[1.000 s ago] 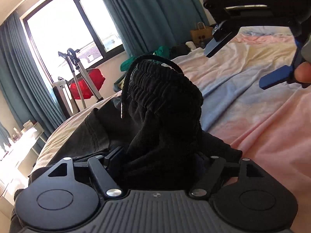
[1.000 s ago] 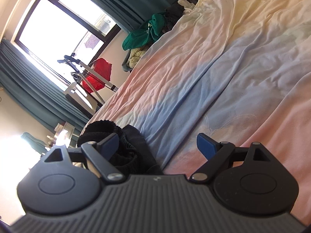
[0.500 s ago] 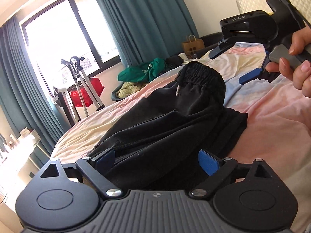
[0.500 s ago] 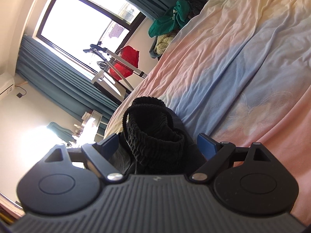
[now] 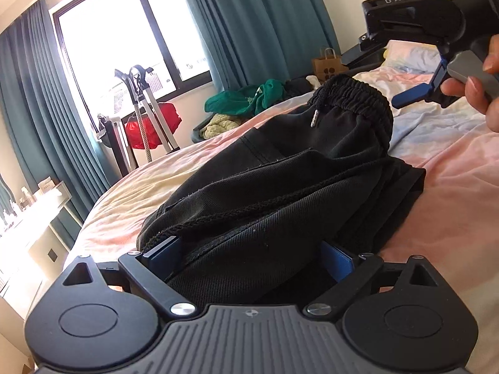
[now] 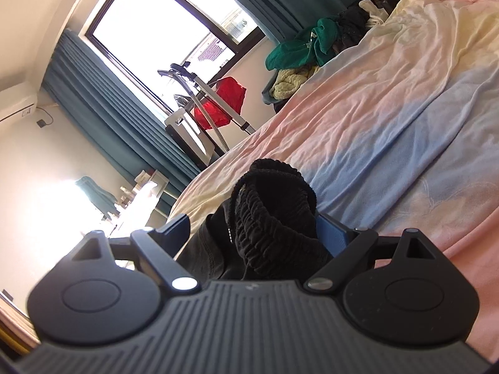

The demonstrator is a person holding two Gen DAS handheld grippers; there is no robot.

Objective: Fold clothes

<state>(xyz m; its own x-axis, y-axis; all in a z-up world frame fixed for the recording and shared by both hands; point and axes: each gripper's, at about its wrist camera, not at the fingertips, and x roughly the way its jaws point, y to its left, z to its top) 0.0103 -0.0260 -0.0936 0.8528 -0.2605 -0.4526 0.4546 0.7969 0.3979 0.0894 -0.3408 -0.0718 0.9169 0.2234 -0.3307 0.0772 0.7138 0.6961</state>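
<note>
Black shorts (image 5: 280,174) with an elastic waistband (image 5: 352,93) and drawstring lie bunched on the pastel bedsheet (image 5: 452,187). My left gripper (image 5: 249,249) is open, its blue pads either side of the near hem of the shorts, fabric between them. My right gripper (image 6: 252,233) is open around the waistband end (image 6: 271,205) of the shorts. The right gripper also shows in the left wrist view (image 5: 414,93), held in a hand just right of the waistband.
The bed's far edge runs along a window wall with teal curtains (image 5: 265,21). A garment steamer with a red bag (image 5: 149,118), a pile of green and yellow clothes (image 5: 243,103) and a paper bag (image 5: 327,62) stand beyond the bed.
My left gripper let go of the shorts and opened, and the shorts dropped flat on the bed. My right gripper moved in until the waistband sat between its fingers.
</note>
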